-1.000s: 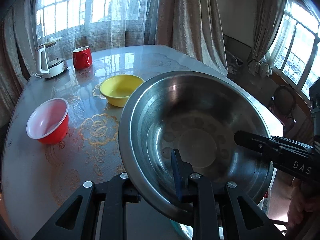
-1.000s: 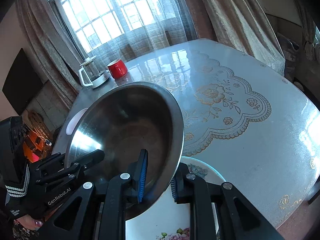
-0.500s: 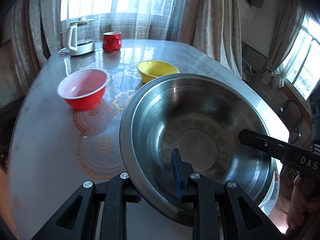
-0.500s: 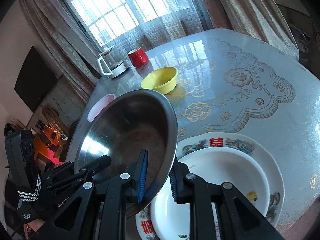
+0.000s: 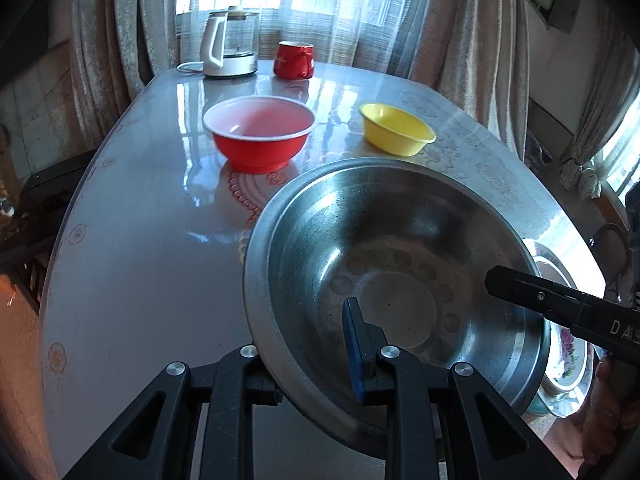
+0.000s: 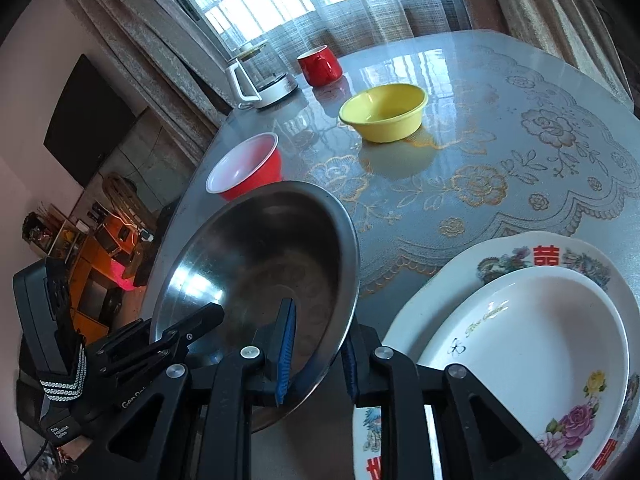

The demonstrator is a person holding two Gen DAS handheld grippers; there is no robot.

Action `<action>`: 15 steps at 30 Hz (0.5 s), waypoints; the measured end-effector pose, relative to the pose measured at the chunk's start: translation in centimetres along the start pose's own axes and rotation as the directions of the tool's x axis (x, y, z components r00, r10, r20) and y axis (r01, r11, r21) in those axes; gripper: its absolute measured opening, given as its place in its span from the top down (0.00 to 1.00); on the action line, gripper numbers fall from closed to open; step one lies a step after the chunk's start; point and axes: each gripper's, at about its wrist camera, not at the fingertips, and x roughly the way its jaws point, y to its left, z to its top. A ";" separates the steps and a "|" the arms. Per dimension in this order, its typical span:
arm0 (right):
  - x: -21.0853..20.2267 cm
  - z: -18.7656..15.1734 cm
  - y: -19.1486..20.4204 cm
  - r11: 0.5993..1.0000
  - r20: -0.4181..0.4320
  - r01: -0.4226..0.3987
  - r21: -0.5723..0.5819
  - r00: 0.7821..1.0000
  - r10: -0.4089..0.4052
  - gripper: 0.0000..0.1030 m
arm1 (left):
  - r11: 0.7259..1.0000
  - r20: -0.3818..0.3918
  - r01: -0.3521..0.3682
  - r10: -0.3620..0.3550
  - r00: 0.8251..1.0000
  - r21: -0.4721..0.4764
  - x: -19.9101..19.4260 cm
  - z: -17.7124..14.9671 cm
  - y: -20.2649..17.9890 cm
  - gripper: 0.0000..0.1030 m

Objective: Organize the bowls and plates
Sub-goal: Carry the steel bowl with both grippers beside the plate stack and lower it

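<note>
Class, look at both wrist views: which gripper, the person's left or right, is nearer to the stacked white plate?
Right. The right gripper, clamped on the steel bowl's rim, sits just beside the white plate. The left gripper grips the bowl's opposite rim, farther away.

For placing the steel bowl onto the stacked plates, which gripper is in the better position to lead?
Right, probably. The right gripper grips the steel bowl on the rim nearest the white plate. The left gripper holds the opposite rim, farther away.
</note>
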 end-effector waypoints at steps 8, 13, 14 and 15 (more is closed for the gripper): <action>1.4 -0.3 0.7 1.000 -0.049 0.005 -0.016 0.999 -0.005 0.73 | 1.000 -0.025 -0.022 0.022 0.999 -0.016 0.6 -0.8 1.0 0.77; 0.5 0.1 0.2 0.999 -0.019 0.034 -0.019 0.999 -0.034 0.70 | 0.999 -0.029 -0.030 0.031 0.999 0.015 0.9 -1.2 0.6 0.77; 0.4 0.1 0.0 0.999 -0.017 0.035 -0.013 0.999 -0.035 0.70 | 0.999 -0.022 -0.031 0.031 0.999 0.014 0.9 -1.2 0.6 0.77; 0.3 0.2 -0.1 0.999 -0.015 0.037 -0.010 0.999 -0.037 0.70 | 0.999 -0.021 -0.033 0.034 0.999 0.013 0.9 -1.1 0.6 0.77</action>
